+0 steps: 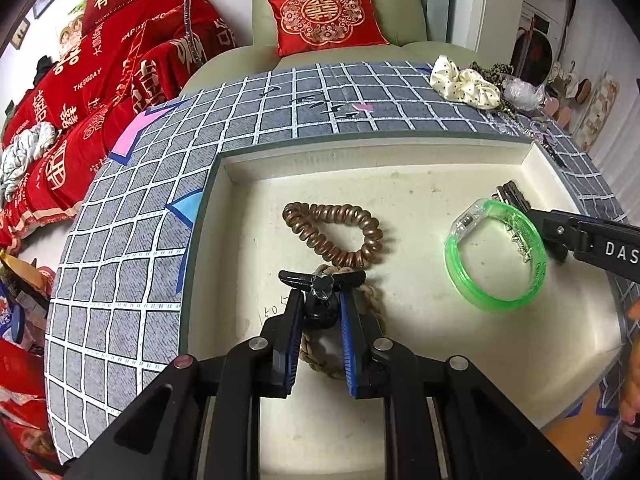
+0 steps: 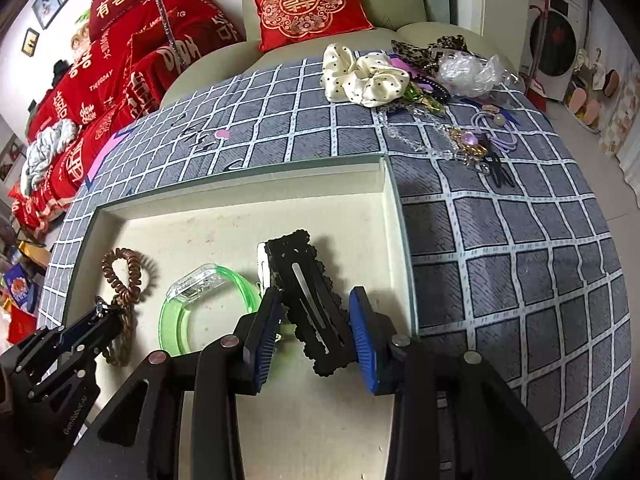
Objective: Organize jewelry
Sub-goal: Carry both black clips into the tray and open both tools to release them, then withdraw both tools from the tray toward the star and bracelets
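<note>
Inside tray (image 1: 400, 152): left gripper (image 1: 320, 312) clamps black clip (image 1: 322, 280), half hiding braided band (image 1: 372, 296); right gripper (image 2: 316, 320) apart around lace clips (image 2: 308, 292).

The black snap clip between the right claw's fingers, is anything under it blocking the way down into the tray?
Partly. The black snap clip hangs in the right claw over the tray beside the green bangle. The floor toward the tray's right wall looks bare.

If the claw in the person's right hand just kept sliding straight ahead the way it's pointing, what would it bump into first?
Probably the black hair clips lying between the open right claw's fingers; they sit directly ahead in the tray. Past them comes the tray's far wall. Depth is hard to judge through this lens.
</note>
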`<state>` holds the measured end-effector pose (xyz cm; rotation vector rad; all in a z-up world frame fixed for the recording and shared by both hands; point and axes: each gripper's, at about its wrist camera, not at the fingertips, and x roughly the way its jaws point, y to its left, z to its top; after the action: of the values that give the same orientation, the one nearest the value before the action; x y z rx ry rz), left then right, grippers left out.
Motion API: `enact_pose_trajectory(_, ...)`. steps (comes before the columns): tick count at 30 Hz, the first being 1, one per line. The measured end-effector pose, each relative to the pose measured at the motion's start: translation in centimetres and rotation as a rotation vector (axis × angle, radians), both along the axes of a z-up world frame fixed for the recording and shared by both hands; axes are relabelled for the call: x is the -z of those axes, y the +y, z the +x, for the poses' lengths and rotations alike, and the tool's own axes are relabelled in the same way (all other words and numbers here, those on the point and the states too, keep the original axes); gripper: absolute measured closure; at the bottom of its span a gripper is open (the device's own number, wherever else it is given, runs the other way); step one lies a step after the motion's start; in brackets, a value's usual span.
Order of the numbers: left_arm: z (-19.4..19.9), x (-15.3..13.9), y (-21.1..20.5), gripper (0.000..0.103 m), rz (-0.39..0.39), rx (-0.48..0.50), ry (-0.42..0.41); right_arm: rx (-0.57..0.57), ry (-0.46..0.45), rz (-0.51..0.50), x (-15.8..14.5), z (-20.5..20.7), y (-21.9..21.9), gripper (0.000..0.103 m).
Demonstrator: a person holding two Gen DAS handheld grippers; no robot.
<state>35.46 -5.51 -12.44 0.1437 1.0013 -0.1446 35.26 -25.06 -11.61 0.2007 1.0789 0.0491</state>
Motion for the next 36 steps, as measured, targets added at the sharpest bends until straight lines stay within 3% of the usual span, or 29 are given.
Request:
enact_pose_trajectory(6,-0.3,-0.5,-0.1,0.077,0.034,-0.012,-0.011,0.006,-0.009,0.038,-0.3,0.0,-0.1,0.048)
enact_pose_trajectory(11,-0.7,-1.5,0.0,0.075,0.033,-0.011,-0.036,-0.003,-0.046,0.076,-2.0,-1.1,-0.3,0.041)
enact_pose_trajectory(12,-0.8,-1.7,0.0,0.068,0.032,-0.012,-0.04,-0.004,-0.049,0.08,-2.2,-1.2,-0.3,0.039)
enact_pose_trajectory(13,-0.9,-2.0,-0.1,0.035,0.03,-0.013,-0.048,-0.007,-0.055,0.088,-2.6,-1.6,-0.3,0.039)
enact_pose_trajectory(14,-1.2,-2.4,0.0,0.01,0.025,-0.023,-0.069,-0.01,-0.06,0.092,-2.9,-1.9,-0.3,0.037)
enact_pose_trajectory(15,-1.5,-2.8,0.1,0.008,0.02,-0.028,-0.089,-0.012,-0.063,0.094,-3.2,-2.1,-0.2,0.036)
enact_pose_trajectory(21,-2.4,-4.4,0.3,0.008,0.008,-0.026,-0.109,-0.012,-0.076,0.099,-4.3,-3.5,-0.3,0.026)
enact_pose_trajectory(23,-3.1,-4.8,0.4,0.0,0.007,-0.029,-0.113,-0.013,-0.078,0.116,-4.6,-4.1,-0.5,0.023)
enact_pose_trajectory(25,-3.8,-5.1,0.8,0.0,-0.001,-0.038,-0.118,-0.015,-0.083,0.115,-4.8,-4.7,-0.5,0.023)
enact_pose_trajectory(27,-4.5,-5.3,1.0,0.0,-0.013,-0.042,-0.108,-0.022,-0.08,0.119,-5.0,-5.3,-0.6,0.015)
enact_pose_trajectory(31,-6.6,-5.6,1.3,0.0,-0.029,-0.044,-0.095,-0.027,-0.074,0.141,-5.1,-6.9,-0.6,0.014)
enact_pose_trajectory(33,-7.7,-5.7,1.4,0.0,-0.029,-0.037,-0.097,-0.025,-0.069,0.141,-5.1,-7.7,-0.6,0.0)
enact_pose_trajectory(36,-9.7,-5.9,1.7,0.0,-0.037,-0.033,-0.096,-0.028,-0.082,0.145,-5.1,-9.1,-0.6,0.0)
